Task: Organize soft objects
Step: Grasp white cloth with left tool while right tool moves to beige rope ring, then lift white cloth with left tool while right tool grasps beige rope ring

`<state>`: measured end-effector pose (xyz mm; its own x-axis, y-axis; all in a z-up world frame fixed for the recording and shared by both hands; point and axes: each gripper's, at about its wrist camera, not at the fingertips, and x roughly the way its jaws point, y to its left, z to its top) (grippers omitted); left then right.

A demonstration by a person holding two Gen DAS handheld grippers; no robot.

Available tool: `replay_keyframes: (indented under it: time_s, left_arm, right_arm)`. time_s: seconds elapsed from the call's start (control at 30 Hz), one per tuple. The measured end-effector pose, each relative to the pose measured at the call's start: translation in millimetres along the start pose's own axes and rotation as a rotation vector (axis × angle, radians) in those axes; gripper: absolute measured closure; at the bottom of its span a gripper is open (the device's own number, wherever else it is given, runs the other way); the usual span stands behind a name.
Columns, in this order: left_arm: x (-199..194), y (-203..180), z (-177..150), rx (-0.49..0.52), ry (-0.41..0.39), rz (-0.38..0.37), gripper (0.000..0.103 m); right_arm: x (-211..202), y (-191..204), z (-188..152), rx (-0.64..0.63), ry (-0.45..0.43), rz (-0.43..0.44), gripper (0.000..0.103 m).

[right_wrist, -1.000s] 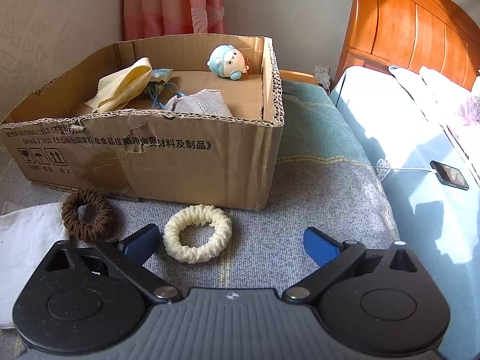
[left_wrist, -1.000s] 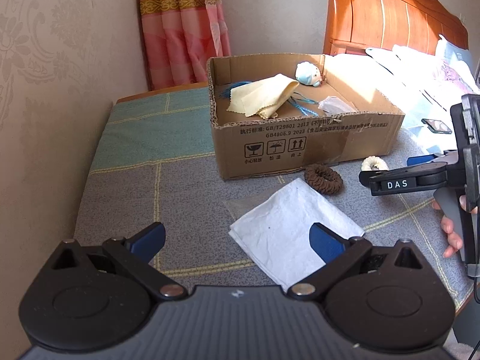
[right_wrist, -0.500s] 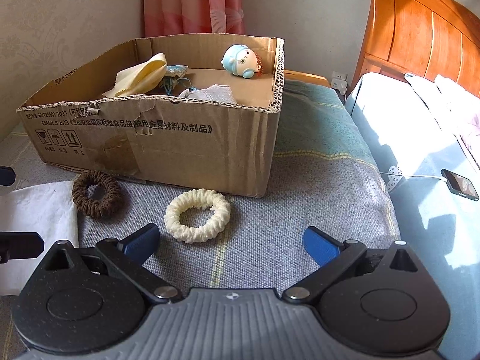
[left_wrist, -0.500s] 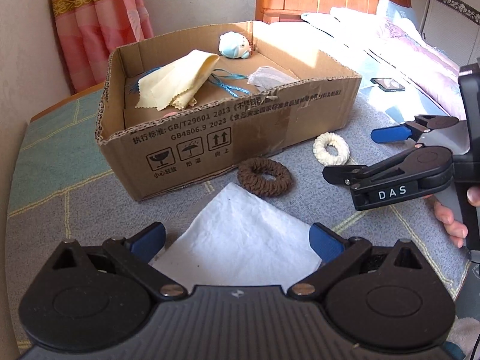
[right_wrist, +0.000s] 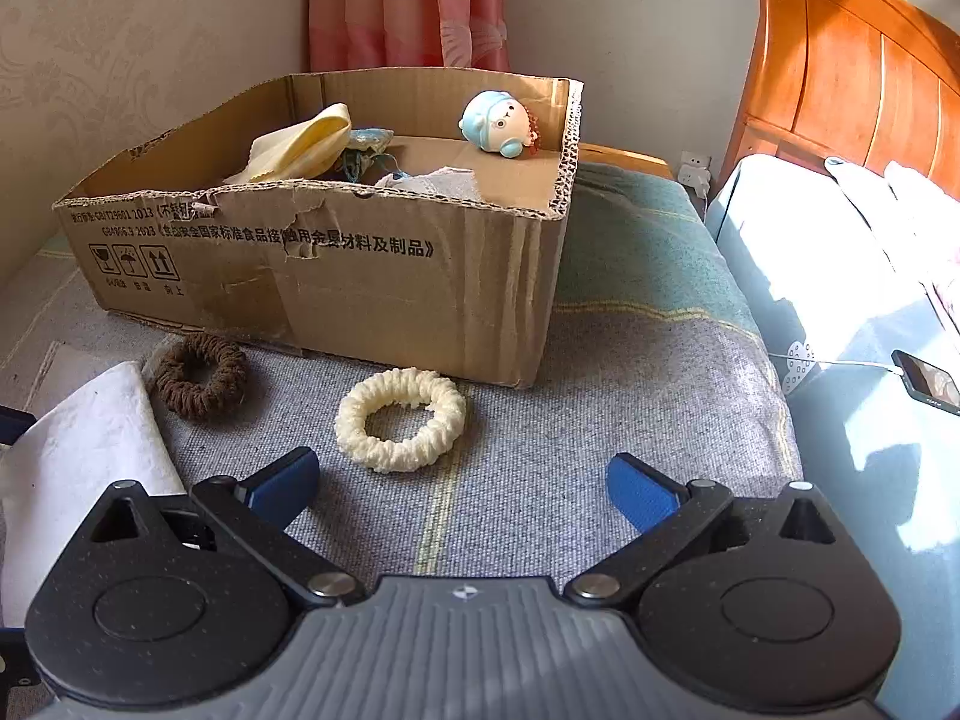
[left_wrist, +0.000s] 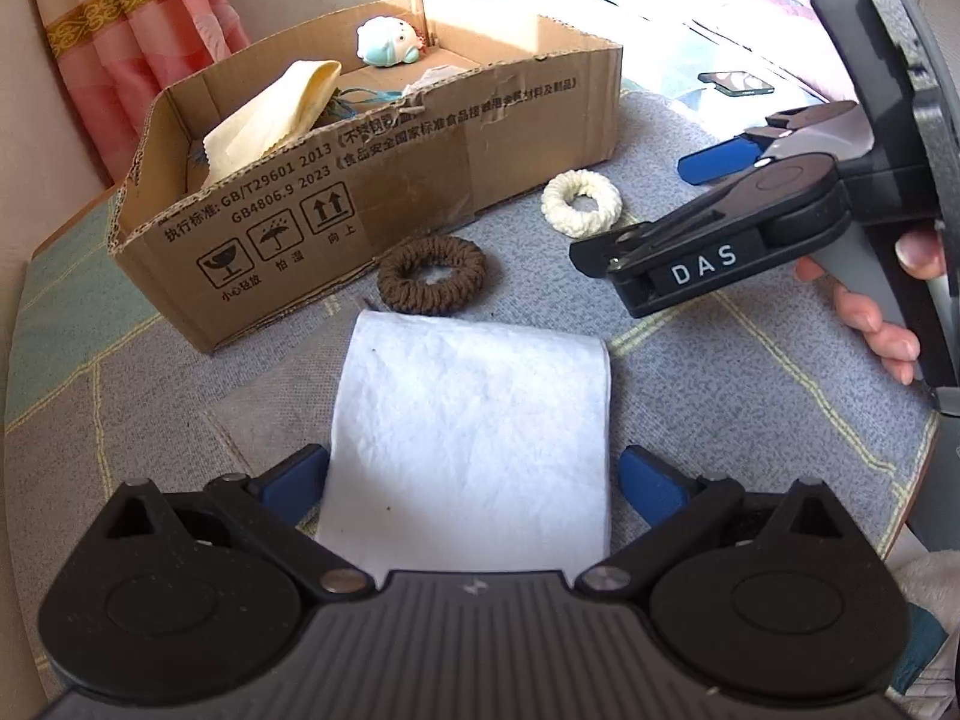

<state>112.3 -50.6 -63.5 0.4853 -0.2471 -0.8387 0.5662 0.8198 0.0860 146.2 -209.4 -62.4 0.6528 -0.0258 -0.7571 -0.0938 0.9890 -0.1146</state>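
Now your left gripper [left_wrist: 471, 477] has closed in low over the white tissue [left_wrist: 474, 414], which a second ago lay well ahead of it; the sheet runs between the spread blue fingers [left_wrist: 294, 483] and nothing is pinched yet, so you look lined up to squeeze on its near edge. Your right gripper [right_wrist: 462, 489] has also edged forward and sits just short of the cream scrunchie [right_wrist: 401, 420], its tongs spread wide and empty, with your hand [left_wrist: 882, 312] on the handle in the left view. Taking the cardboard box [right_wrist: 336, 294] as the marker: the tissue lies farthest out from its printed front wall, the brown scrunchie [left_wrist: 431, 273] just in front of that wall, the cream one near its front right corner. Inside the box already (so the sorting is partly done, by my reading) rest a yellow cloth [left_wrist: 270, 117], a small blue plush [right_wrist: 501, 123] at the back, and some pale fabric. Three soft items remain outside.
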Motion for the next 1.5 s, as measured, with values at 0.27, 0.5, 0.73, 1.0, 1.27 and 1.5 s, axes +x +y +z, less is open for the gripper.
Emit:
replay_keyframes:
  time_s: [0.27,0.5,0.73,1.0,1.27,1.5]
  left_arm:
    - [8.1,-4.2,11.5,-0.041,-0.023,0.024,0.002]
    - [-4.9,-4.8,5.1,-0.074,-0.034,0.042,0.043]
    - [-19.0,-2.1,-8.6,-0.136,-0.009,0.038,0.058]
    - [-26.6,3.1,-23.3,-0.166,0.004,0.053,0.045]
    - [-17.5,9.4,-17.5,-0.168,-0.001,0.004,0.034]
    - [-24.6,12.6,-19.6,-0.182,-0.011,0.007,0.067]
  right_arm:
    - [4.2,-0.8,12.9,-0.043,0.091,0.032,0.0]
    - [3.3,-2.6,10.6,-0.06,0.083,0.049,0.0]
    - [1.8,-2.8,9.5,-0.061,0.08,0.051,0.0]
    - [-0.2,-2.8,7.7,-0.063,0.078,0.053,0.0]
    - [-1.2,-3.0,6.3,-0.062,0.078,0.053,0.0]
    - [-1.2,-3.0,6.2,-0.06,0.075,0.052,0.0]
